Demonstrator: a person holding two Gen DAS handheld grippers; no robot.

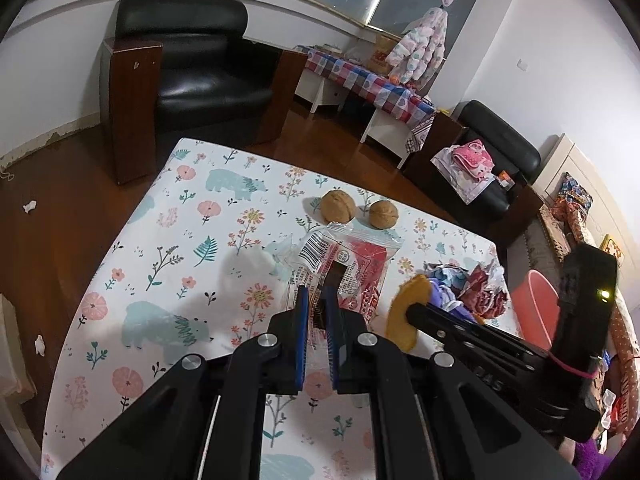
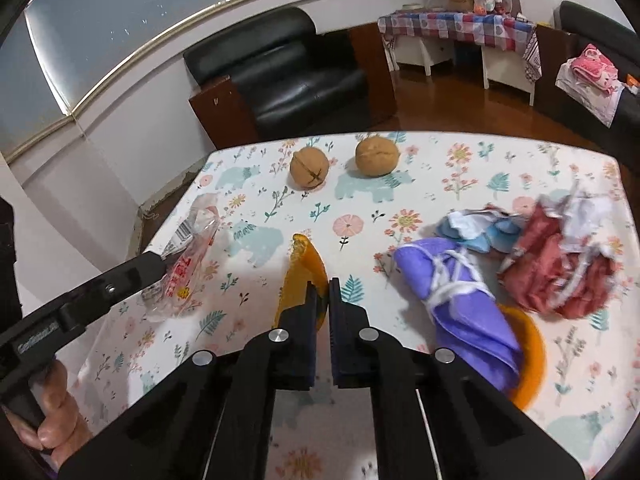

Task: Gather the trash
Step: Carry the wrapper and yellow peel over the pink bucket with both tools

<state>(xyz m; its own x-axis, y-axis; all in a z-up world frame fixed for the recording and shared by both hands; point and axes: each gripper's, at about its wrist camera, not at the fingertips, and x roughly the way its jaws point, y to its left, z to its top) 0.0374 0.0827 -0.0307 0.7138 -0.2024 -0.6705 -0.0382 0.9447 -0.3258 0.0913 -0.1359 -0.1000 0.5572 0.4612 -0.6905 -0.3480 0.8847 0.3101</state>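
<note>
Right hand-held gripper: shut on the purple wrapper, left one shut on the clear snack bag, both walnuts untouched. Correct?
One error. The right hand-held gripper is shut on the orange peel, not the purple wrapper, which lies loose beside it; the right wrist view shows this. The left hand-held gripper is shut on the clear snack bag, and both walnuts are untouched.

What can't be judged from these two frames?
- Pink bin: left wrist view, mostly hidden behind the right gripper; contents unseen.
- Printing on the plastic wrapper: too small to read.
- Second orange peel: right wrist view, partly under the purple wrapper.
</note>
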